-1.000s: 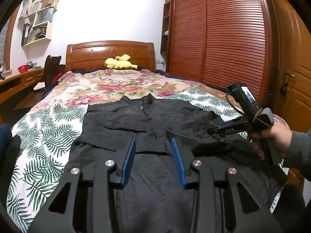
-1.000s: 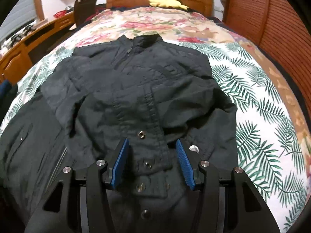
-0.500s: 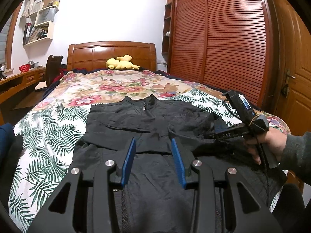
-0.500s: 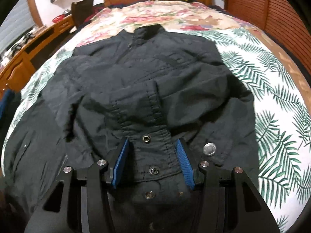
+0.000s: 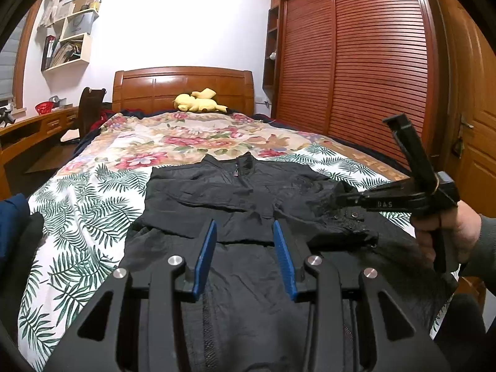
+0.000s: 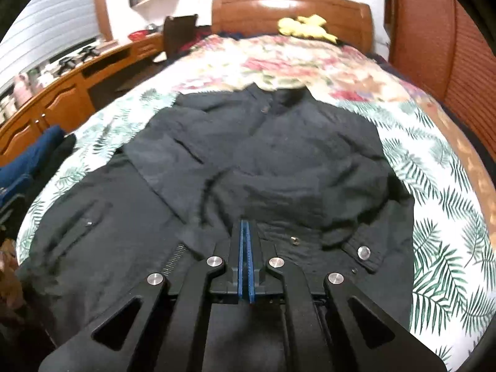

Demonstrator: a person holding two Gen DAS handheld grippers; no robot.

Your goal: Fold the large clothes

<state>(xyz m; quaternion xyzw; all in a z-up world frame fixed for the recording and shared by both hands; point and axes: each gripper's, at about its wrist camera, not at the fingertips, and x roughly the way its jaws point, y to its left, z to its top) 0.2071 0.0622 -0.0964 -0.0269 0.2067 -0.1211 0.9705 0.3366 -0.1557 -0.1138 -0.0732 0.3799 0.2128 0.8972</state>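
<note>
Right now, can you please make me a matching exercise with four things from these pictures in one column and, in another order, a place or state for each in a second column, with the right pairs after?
Things:
1. black jacket
2. yellow plush toy
3. left hand-held gripper
4. right hand-held gripper

Place or state:
A. lies by the wooden headboard
B. jaws pressed together on dark cloth
C. spread on the palm-leaf part of the bedspread
D. jaws apart above the fabric, holding nothing

Right pairs: 1-C, 2-A, 3-D, 4-B
</note>
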